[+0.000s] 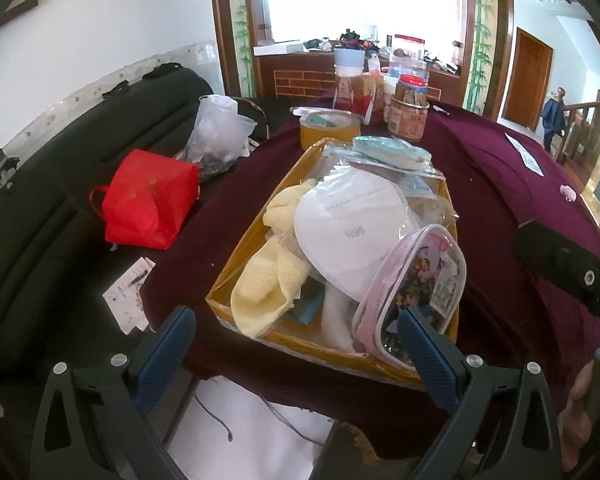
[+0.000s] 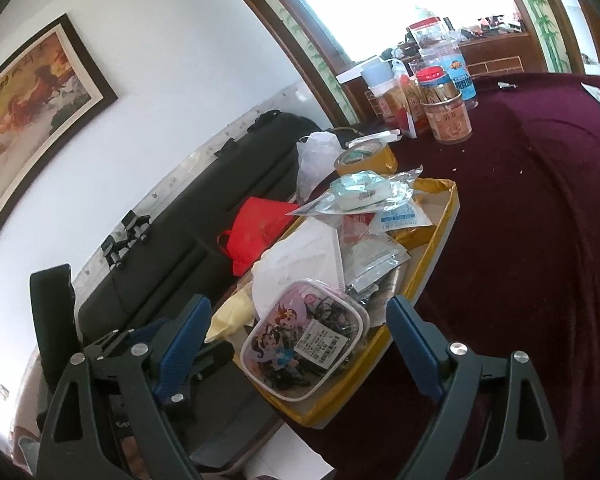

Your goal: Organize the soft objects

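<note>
Crowding tray (image 1: 236, 264): jars (image 1: 410, 112) | tape roll (image 1: 328, 130) | red bag (image 1: 148, 200)

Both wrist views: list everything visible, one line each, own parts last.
tray: one, yellow, on the maroon tablecloth
face mask: one, white, bagged, in tray
cloth: one, pale yellow, tray's left side
cartoon pouch: one, pink, tray's near end
packet: one, teal, tray's far end
tape roll: one, tan, behind tray
jars: several, mixed, table's far edge
red bag: one, left of table
left gripper: open, empty
right gripper: open, empty
</note>
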`<state>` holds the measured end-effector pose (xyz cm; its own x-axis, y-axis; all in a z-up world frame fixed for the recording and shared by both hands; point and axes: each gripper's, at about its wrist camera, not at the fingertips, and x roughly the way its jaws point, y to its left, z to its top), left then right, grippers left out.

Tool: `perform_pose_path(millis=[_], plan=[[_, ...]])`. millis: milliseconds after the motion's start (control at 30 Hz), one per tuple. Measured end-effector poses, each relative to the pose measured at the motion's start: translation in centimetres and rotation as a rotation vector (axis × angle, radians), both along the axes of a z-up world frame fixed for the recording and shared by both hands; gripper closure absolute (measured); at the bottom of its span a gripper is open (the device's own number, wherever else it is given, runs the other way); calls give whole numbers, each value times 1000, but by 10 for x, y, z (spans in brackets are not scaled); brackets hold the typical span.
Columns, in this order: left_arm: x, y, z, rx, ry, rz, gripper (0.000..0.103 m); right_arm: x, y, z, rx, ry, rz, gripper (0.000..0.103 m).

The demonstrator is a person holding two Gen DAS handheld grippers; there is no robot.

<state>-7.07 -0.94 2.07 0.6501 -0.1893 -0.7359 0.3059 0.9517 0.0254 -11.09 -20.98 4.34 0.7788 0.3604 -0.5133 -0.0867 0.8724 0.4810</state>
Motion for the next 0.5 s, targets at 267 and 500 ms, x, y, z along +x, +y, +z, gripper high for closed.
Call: perform_pose_path(millis=[267, 500], plan=[[4, 4, 1, -6, 5, 6, 1, 2, 7, 2, -6, -7, 13, 14], [5, 4, 2, 0, -7, -3, 1, 10, 8, 2, 7, -3, 12, 14]])
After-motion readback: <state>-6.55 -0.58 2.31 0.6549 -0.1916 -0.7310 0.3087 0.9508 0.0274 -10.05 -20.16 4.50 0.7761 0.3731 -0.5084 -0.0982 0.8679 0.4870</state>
